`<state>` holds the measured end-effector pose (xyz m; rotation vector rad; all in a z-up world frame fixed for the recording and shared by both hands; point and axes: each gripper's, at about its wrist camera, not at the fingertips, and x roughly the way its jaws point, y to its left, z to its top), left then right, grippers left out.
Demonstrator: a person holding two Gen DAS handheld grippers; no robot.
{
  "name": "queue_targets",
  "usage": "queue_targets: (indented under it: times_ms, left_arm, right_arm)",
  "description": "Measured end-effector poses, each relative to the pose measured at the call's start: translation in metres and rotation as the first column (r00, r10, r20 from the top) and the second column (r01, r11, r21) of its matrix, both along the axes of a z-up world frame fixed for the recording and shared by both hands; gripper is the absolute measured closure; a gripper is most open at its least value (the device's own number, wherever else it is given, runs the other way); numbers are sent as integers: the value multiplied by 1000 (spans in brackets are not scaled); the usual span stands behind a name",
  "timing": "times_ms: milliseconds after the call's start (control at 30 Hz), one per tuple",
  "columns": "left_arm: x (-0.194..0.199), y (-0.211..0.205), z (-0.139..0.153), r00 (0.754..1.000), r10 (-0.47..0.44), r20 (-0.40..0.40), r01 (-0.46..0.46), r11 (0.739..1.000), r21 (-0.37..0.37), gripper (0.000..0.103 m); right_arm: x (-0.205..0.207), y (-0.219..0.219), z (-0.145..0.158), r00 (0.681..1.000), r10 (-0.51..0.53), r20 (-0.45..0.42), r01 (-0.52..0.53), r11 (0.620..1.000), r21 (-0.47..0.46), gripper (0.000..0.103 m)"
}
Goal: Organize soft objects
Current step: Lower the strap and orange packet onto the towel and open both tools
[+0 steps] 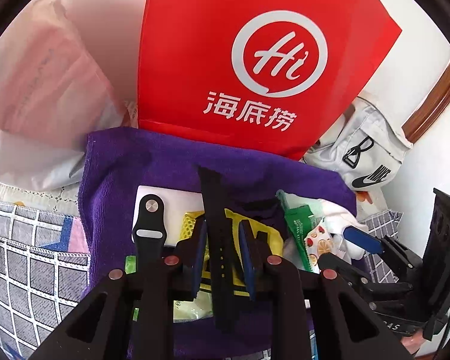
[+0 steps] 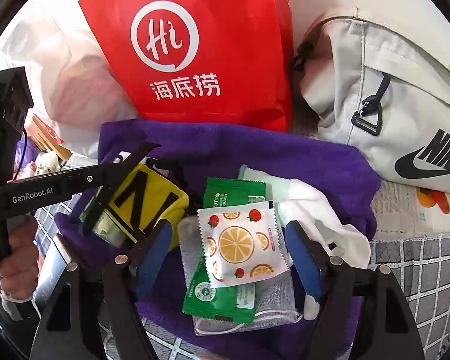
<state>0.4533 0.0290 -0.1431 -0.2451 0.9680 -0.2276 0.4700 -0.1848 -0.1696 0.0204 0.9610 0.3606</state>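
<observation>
A purple towel (image 1: 171,162) (image 2: 255,156) lies on the checked cloth with soft items on it. My left gripper (image 1: 223,255) straddles a black watch strap (image 1: 216,210) that stands between its blue pads (image 1: 246,255), with small gaps showing; a yellow-and-black pouch (image 1: 264,234) (image 2: 147,204) lies beneath. A second strap piece (image 1: 148,225) lies to its left on a white card (image 1: 180,201). My right gripper (image 2: 229,255) is open around a fruit-print sachet (image 2: 240,240) on green packets (image 2: 216,297) and a gauze mask (image 2: 270,300). A white sock (image 2: 324,216) lies right.
A red paper bag (image 1: 255,54) (image 2: 201,45) stands behind the towel. A white plastic bag (image 1: 39,90) is at left, a grey Nike bag (image 1: 369,156) (image 2: 390,96) at right. Checked cloth (image 1: 24,264) (image 2: 420,264) covers the surface.
</observation>
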Motion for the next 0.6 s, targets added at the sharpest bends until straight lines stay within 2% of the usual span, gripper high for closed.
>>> queue_targets:
  times_ms: [167, 300, 367, 467, 600]
  left_arm:
    - [-4, 0, 8, 1000, 3, -2, -3, 1000, 4, 78]
    - [-12, 0, 19, 1000, 9, 10, -9, 1000, 24, 78]
    - [-21, -1, 30, 999, 14, 31, -15, 999, 35, 78]
    - [-40, -1, 40, 998, 32, 55, -35, 998, 57, 72]
    - [-71, -1, 49, 998, 22, 60, -28, 996, 89, 72]
  right_arm:
    - [-5, 1, 8, 1000, -12, 21, 12, 1000, -9, 26]
    - [-16, 8, 27, 997, -19, 79, 23, 998, -51, 26]
    - [-25, 11, 38, 994, -23, 106, 29, 998, -61, 26]
    - [-43, 14, 53, 990, -30, 136, 37, 998, -53, 26]
    - [-72, 19, 69, 989, -35, 144, 43, 998, -48, 26]
